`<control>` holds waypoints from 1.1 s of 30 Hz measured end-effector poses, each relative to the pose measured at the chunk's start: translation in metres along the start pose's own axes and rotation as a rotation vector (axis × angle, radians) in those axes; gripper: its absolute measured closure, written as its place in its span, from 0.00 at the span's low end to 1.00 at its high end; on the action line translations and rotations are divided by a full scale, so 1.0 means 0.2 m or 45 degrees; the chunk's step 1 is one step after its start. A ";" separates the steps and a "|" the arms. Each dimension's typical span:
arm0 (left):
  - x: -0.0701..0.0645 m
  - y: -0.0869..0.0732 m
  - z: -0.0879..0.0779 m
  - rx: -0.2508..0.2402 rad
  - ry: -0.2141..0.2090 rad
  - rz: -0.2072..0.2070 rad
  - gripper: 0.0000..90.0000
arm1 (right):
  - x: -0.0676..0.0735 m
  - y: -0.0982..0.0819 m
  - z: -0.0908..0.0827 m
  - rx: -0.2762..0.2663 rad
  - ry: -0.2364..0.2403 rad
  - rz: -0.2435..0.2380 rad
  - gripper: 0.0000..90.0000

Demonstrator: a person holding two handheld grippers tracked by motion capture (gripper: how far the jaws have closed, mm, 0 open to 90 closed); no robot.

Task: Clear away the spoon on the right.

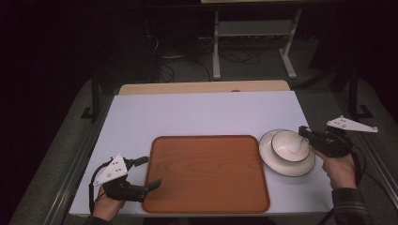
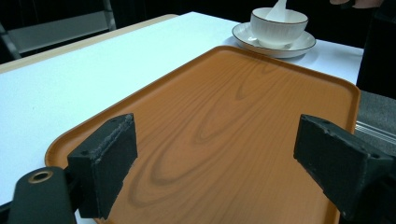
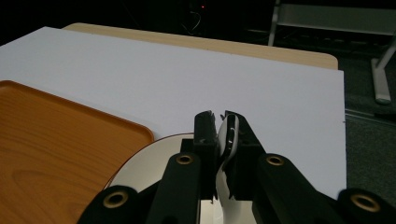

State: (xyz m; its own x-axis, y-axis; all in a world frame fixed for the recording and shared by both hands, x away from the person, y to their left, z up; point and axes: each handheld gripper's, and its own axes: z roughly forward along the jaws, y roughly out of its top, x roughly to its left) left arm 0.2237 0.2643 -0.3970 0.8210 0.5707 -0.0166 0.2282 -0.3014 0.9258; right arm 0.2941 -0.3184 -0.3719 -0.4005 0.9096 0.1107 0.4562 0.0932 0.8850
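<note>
- My left gripper (image 1: 149, 172) hovered at the near left corner of the table (image 1: 197, 112), over the left edge of the tray (image 1: 206, 173), and pointed right across it.
- Its jaws stood spread wide with nothing between them; in the left gripper view (image 2: 215, 163) I saw only the tray's wood-grain floor past the two black pads.
- The tray (image 2: 224, 116) lay flat in the middle of the table, its long side toward me, with nothing on it.
- Just right of the tray, very close to its edge, sat a white plate (image 1: 272, 164) with a dark rim line.
- A white bowl (image 1: 288, 143) with the same dark rim stood upright on that plate, a little toward the far right side of it.
- In the left gripper view the bowl (image 2: 279, 29) and plate (image 2: 261, 44) showed past the tray's far corner, with the pale spoon (image 2: 279, 9) rising out of the bowl.
- My right gripper (image 1: 302, 132) came in from the right, at the bowl's right rim.
- Its jaws were almost pressed together, pinching the spoon (image 3: 229, 133); the right gripper view (image 3: 223, 122) showed the white handle clamped upright between the pads.
- Below those jaws the plate's rim (image 3: 140, 156) curved beside the tray's corner (image 3: 70, 140).
- I could not tell whether the spoon's lower end touched the bowl's floor.
</note>
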 end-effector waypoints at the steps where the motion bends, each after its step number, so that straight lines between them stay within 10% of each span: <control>1: 0.00 0.00 0.00 -0.001 0.000 -0.002 0.14 | 0.00 0.01 0.00 -0.001 -0.001 -0.009 0.92; 33: 0.00 0.00 0.00 0.001 0.001 -0.005 0.14 | 0.17 0.22 -0.07 -0.048 0.105 -0.131 0.93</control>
State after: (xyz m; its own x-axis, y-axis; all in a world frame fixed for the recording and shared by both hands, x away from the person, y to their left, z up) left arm 0.2241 0.2642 -0.3975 0.8196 0.5726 -0.0195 0.2316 -0.2999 0.9254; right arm 0.2895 -0.2888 -0.3236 -0.5083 0.8595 0.0541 0.3797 0.1672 0.9099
